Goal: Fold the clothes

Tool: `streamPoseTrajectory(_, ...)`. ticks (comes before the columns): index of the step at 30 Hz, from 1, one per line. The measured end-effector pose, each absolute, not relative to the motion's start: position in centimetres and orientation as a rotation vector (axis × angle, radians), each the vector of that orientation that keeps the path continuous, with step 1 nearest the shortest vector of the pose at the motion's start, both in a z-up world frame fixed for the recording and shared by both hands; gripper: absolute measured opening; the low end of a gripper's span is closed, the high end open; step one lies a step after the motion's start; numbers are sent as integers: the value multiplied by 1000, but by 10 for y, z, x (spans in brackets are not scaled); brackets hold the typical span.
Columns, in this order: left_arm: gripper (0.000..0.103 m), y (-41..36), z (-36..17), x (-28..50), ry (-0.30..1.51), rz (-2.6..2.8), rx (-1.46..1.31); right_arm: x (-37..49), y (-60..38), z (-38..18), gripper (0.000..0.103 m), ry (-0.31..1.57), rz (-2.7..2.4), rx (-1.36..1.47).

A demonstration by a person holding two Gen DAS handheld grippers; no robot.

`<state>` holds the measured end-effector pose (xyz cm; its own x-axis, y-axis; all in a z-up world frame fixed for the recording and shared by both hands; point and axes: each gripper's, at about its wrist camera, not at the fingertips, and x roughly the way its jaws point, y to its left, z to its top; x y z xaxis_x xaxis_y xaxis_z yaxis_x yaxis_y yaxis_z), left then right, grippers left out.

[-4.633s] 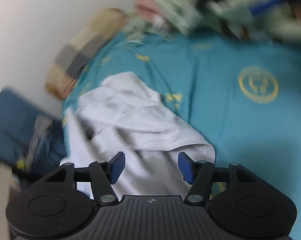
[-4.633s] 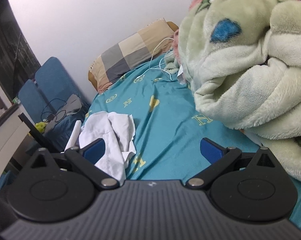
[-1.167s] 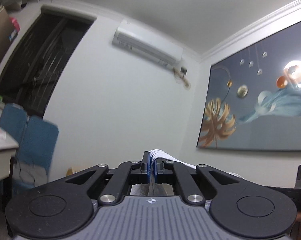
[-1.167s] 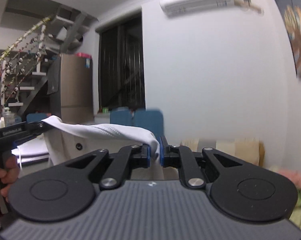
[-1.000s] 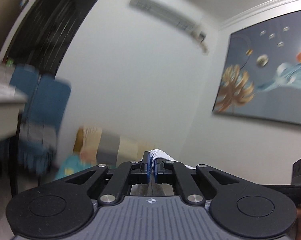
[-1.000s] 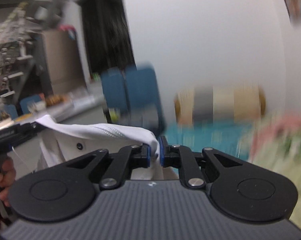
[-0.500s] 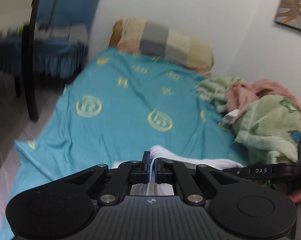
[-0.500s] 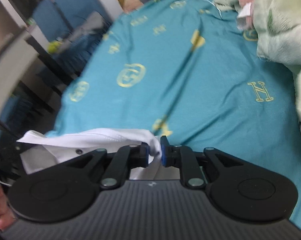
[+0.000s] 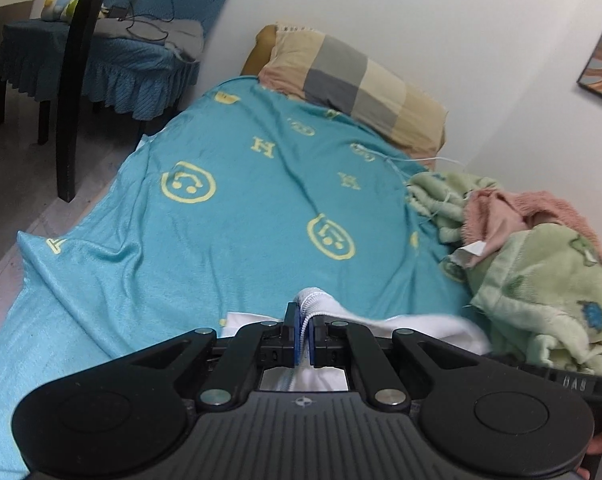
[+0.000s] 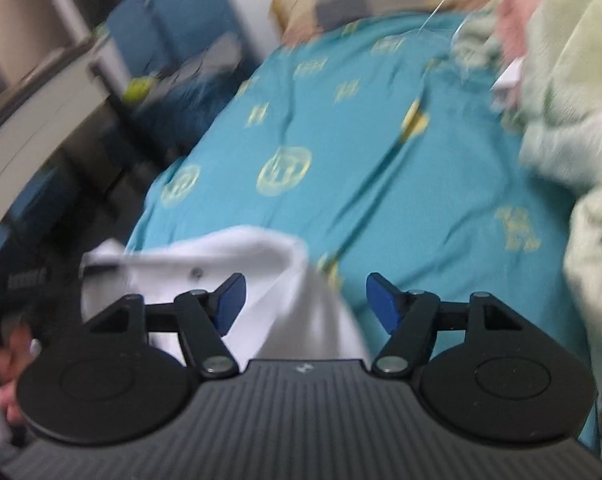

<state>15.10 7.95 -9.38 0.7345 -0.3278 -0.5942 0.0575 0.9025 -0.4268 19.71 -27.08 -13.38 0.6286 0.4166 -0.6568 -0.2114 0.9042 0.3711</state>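
Where half a second ago my right claw (image 10: 305,300) pinched the white shirt (image 10: 257,264), it now gapes wide, empty; left claw (image 9: 304,338) stays clamped on the collar.

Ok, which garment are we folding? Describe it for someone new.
Start at the teal bedsheet with yellow logos. At its near edge lies the plain white cotton garment, its ribbed hem pinched in the left hand-held gripper. Unlike the fluffy green blanket beside it, it is smooth.

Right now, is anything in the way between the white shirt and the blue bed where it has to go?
Nothing visible is. The left gripper pinches the white shirt just above the teal bedspread, which is bare ahead. The green blanket sits off to the right, and the right gripper is open.
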Motion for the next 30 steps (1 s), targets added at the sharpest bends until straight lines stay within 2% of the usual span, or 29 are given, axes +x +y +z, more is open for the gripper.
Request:
streamPoseTrajectory(3, 4, 75, -83, 142, 700, -229, -396, 179, -274, -123, 71, 769, 398, 302)
streamPoseTrajectory(7, 5, 70, -76, 134, 674, -249, -384, 166, -248, -121, 68, 749, 474, 322)
streamPoseTrajectory(14, 5, 70, -84, 130, 678, -247, -385, 201, -208, -171, 63, 824, 234, 114)
streamPoseTrajectory(16, 5, 71, -86, 131, 684, -248, -386, 206, -210, -178, 53, 846, 238, 141)
streamPoseTrajectory(18, 5, 71, -88, 132, 688, -252, -395, 207, -214, -180, 23, 861, 258, 163)
streamPoseTrajectory(20, 5, 73, -89, 133, 689, -255, -405, 206, -217, -175, 9, 858, 267, 182)
streamPoseTrajectory(26, 5, 76, -83, 132, 672, -270, -440, 169, -232, -131, 7, 802, 357, 260)
streamPoseTrajectory(30, 5, 79, -71, 126, 647, -286, -460, 140, -237, -116, 7, 857, 411, 224)
